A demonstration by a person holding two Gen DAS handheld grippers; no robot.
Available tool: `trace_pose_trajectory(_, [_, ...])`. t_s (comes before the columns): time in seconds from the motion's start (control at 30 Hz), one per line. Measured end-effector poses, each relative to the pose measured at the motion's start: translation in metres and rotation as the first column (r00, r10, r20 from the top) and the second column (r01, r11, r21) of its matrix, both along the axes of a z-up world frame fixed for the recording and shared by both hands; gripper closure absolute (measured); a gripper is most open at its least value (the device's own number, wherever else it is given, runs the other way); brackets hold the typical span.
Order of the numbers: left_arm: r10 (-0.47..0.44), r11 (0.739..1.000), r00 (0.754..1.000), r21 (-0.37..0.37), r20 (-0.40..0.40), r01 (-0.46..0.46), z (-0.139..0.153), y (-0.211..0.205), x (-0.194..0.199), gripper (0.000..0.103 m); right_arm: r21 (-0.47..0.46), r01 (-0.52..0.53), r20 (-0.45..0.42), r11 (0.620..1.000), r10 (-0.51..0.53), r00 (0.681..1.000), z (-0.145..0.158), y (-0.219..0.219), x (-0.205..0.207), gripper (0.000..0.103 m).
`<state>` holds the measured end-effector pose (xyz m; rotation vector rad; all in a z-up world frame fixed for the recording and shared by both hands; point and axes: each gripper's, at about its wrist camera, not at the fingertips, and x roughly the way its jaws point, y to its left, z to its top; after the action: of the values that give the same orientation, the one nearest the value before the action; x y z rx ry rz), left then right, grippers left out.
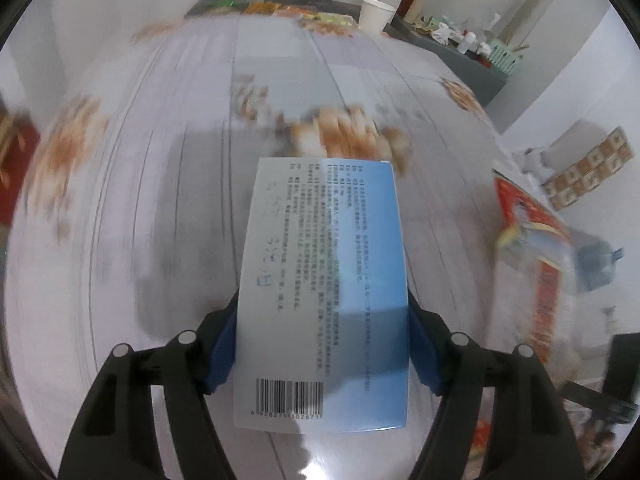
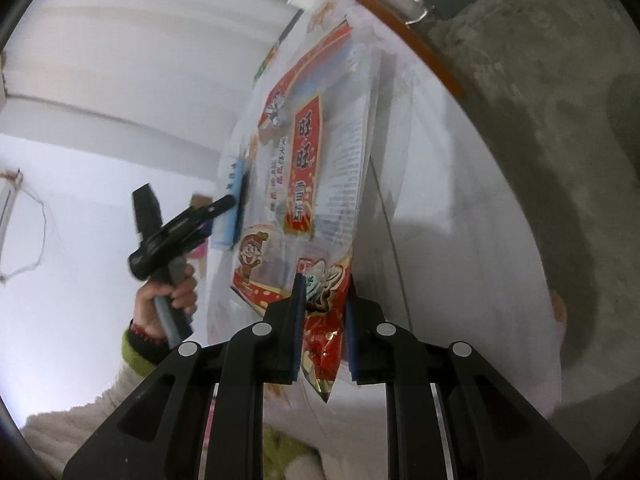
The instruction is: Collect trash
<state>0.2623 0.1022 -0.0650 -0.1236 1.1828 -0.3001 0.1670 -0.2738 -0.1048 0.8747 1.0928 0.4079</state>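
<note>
My left gripper (image 1: 322, 344) clamps a blue-and-white box (image 1: 324, 280) between both pads, barcode end nearest me, held above the blurred, floral-clothed table (image 1: 160, 160). My right gripper (image 2: 323, 336), nearly closed, pinches the bottom corner of a red snack bag (image 2: 308, 184) near the table's right edge.

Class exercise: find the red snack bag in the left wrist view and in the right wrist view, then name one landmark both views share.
Left wrist view: red snack bag at the right edge, blurred.
Right wrist view: red snack bag runs up the centre, its lower end pinched in the right gripper.
Shared landmark: the blue-and-white box in the left gripper, seen small at centre-left.
</note>
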Motion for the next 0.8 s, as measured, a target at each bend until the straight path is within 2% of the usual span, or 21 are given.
trace_pose_trajectory(0.07, [0.035,0.997,0.999,-0.069,-0.020,-0.036,0.000,0.010,-0.028,0.033,-0.015,-0.020,0.002,1.000,0.020,1.000,0.002,0.003,-0.007,0.086])
trace_pose_trajectory(0.17, [0.091,0.987,0.996,-0.129,-0.025,-0.094,0.000,0.019,-0.057,0.034,-0.043,-0.024,0.005,0.999,0.024,1.000,0.007,0.005,-0.010,0.082])
trace_pose_trajectory(0.3, [0.113,0.985,0.994,-0.130,0.004,-0.112,0.001,0.015,-0.076,0.033,-0.056,-0.007,-0.004,0.998,0.007,1.000,0.012,0.004,-0.003,0.074])
trace_pose_trajectory(0.43, [0.119,0.982,0.993,-0.153,0.019,-0.115,0.003,0.007,-0.079,0.033,-0.004,0.014,-0.008,1.000,-0.014,1.000,0.014,-0.003,0.009,0.056])
trace_pose_trajectory(0.53, [0.104,0.984,0.993,-0.154,0.058,-0.094,0.007,0.002,-0.078,0.033,0.017,0.033,-0.013,0.999,-0.032,0.999,0.017,-0.005,0.015,0.049])
trace_pose_trajectory(0.67, [0.065,0.983,0.996,-0.174,0.064,-0.053,0.010,-0.010,-0.077,0.033,0.036,0.054,-0.017,0.998,-0.054,0.998,0.015,-0.008,0.021,0.047])
trace_pose_trajectory(0.8, [0.014,0.989,0.996,-0.148,0.083,-0.002,0.009,-0.025,-0.079,0.033,0.025,0.053,-0.016,0.998,-0.053,0.998,0.016,-0.010,0.028,0.047])
